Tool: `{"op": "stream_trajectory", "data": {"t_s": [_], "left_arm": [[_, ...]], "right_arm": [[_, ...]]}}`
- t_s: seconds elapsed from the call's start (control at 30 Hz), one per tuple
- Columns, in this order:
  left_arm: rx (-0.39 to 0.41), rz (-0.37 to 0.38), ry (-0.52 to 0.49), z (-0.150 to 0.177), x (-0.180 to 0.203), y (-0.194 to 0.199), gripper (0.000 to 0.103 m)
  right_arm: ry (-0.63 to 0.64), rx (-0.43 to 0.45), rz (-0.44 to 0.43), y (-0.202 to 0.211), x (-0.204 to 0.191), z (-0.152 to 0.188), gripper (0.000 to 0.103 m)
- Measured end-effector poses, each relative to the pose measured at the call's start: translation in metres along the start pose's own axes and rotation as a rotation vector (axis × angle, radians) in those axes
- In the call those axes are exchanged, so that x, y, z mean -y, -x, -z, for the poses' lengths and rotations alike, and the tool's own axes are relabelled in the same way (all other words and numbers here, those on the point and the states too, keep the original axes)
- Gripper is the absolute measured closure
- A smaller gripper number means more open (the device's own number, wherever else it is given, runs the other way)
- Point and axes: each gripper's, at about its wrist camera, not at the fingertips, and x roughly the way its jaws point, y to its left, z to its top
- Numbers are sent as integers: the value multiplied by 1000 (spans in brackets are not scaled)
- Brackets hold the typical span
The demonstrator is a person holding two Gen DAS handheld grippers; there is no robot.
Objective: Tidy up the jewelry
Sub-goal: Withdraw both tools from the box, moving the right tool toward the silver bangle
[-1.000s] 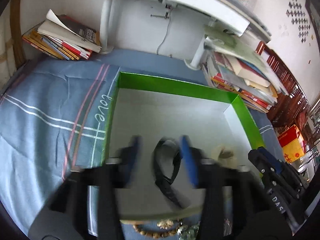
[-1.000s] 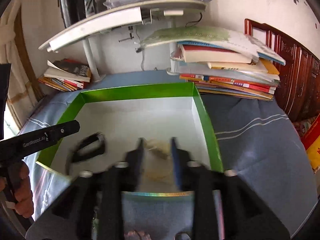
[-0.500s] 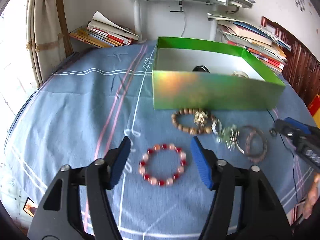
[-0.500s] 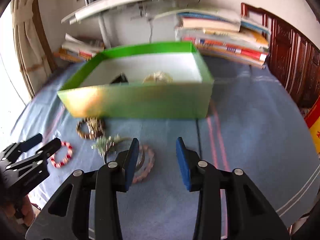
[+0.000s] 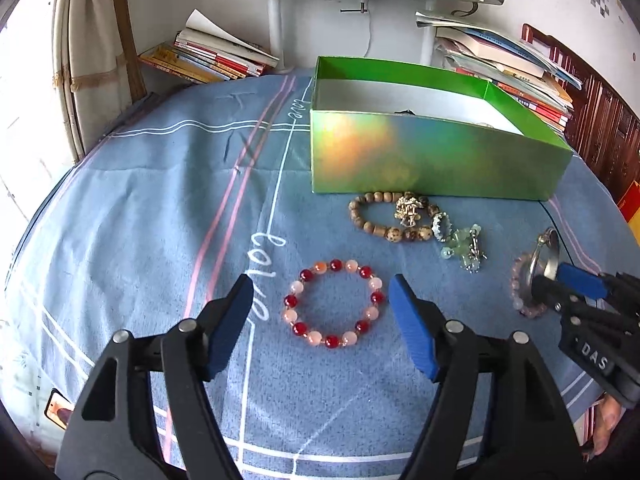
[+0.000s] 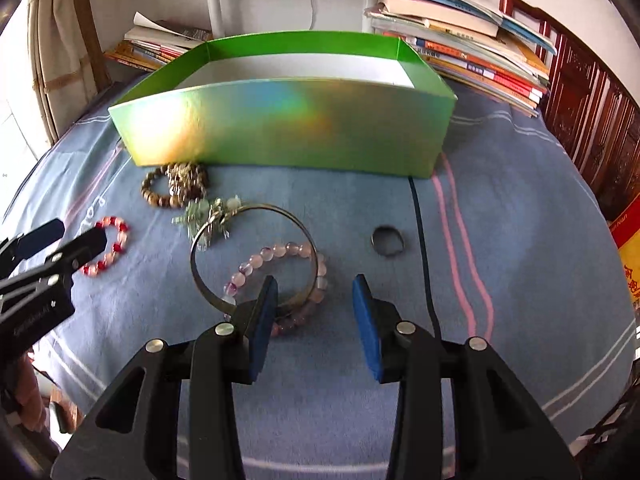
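A: Grippers first. Left gripper (image 5: 322,308) is spread wide and empty, its blue pads flanking the red-and-pink bead bracelet (image 5: 333,304) on the blue bedsheet (image 5: 160,208). Right gripper (image 6: 314,320) is also wide open and empty; its left pad overlaps the metal bangle (image 6: 256,256) and the pale pink bead bracelet (image 6: 280,280).

B: Risks?

A: Bangle and pale bracelet overlap, so closing may catch both or flick the bangle away. Round beads could roll out of the pads. Soft sheet may bunch into the grip.

B: Farther out?

A: Small dark ring (image 6: 387,241), then the wooden bead bracelet (image 5: 390,218) tangled with charms just beside the green box (image 5: 436,156), which could drag along together.
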Motion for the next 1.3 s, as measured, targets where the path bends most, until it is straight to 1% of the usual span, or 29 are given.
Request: {"op": "stream_trajectory", "data": {"t_s": [0.13,0.17,0.27,0.47,0.73,0.93,1.07,1.3], "left_arm": [[-1,-2,-5,2,2,2,31],[-1,-2,-6,2,3,2,30],[-1,-3,-9,2,5,2,29],[-5,-5,-16,2,7,3,28],[-18,0,-17,3,8,0,25],[-23,2,-13,5,7,-1,24],[-27,3,-13,6,6,-2,23],[-29,3,-15,6,7,-2,23]], "right_arm": [[0,-11,-18,11,4,9,63],[-3,-5,-21,15,6,10,60],[-19,5,-22,21,13,13,57],[-52,41,-50,27,18,15,57],[-52,34,-61,24,16,16,57],[-49,31,-65,23,14,16,55],[-51,32,-68,24,14,16,51],[-49,25,-68,21,13,17,51]]}}
